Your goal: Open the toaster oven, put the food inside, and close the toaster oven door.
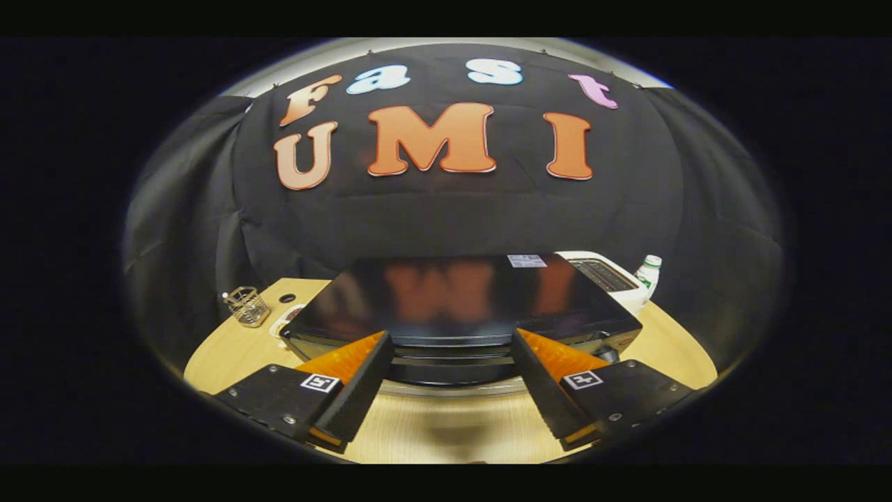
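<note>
Two fingers of gripper [449, 380] spread wide, holding nothing. Toaster oven [460, 300] sits just ahead on wooden table [432, 432], glossy black top facing camera, front edge between fingertips. Door looks closed, though front is foreshortened, handle hard to make out. Food possibly on plate [287, 322] beside oven. Best approach: lower gripper, centre fingers on handle, close firmly, pull door outward and down.

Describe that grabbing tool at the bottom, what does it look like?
The gripper has two wedge-shaped fingers that taper toward their tips. Each is fixed to a flat black plate with small screws and a square black-and-white marker tag. The fingers stand open, just short of the toaster oven.
</note>
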